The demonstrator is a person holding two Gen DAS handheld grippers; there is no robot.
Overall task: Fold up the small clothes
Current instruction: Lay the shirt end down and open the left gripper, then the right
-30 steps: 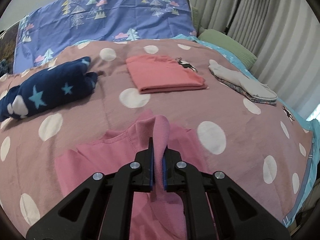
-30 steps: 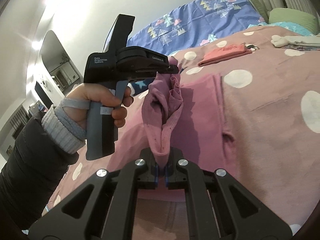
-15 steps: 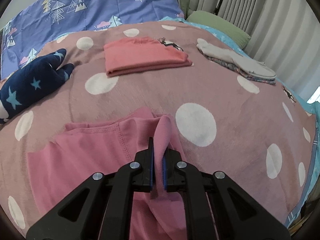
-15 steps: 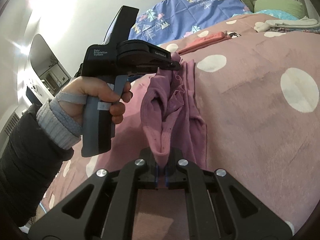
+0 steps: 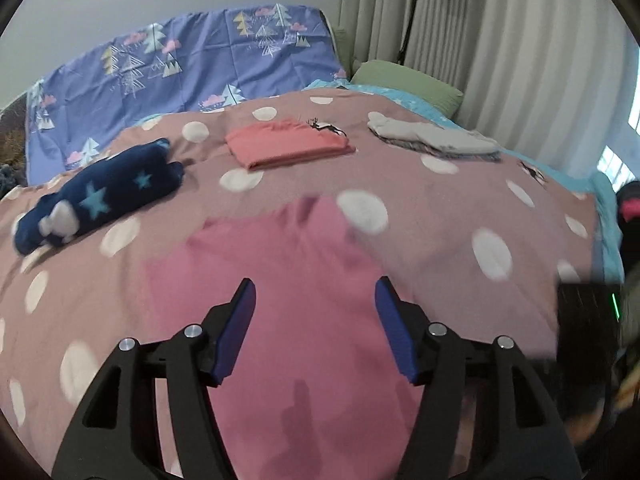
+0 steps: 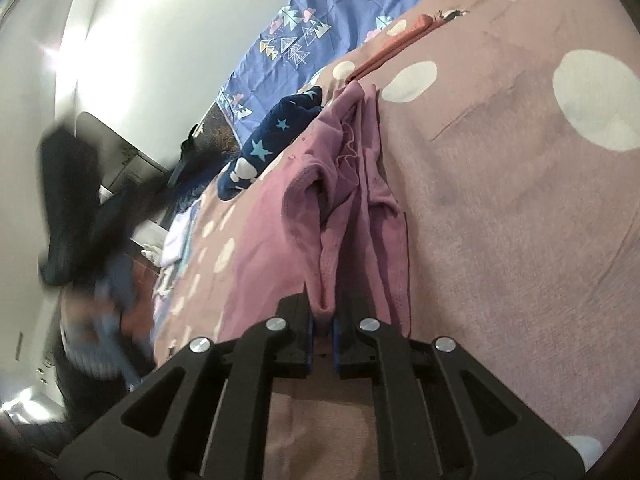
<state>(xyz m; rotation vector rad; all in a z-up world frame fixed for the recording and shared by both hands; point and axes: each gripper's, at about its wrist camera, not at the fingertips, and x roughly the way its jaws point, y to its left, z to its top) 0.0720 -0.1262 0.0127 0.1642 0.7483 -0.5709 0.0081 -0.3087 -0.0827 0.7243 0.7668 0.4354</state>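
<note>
Pink garment: spread on dotted pink bedspread, near edge; right side bunched in ridge. Soft, light, limp, likely to sag and crease; best taken at hem or corner.

Left gripper: jaws just opened, wide apart above cloth, nothing between.

Right gripper: clamped on gathered hem fold.

Left view only: folded coral garment, grey folded pile, green pillow, curtains.

Right view only: pinch itself, ridge of folds, blurred dark shape at left, unidentifiable.

Both views: navy star-print bundle.
</note>
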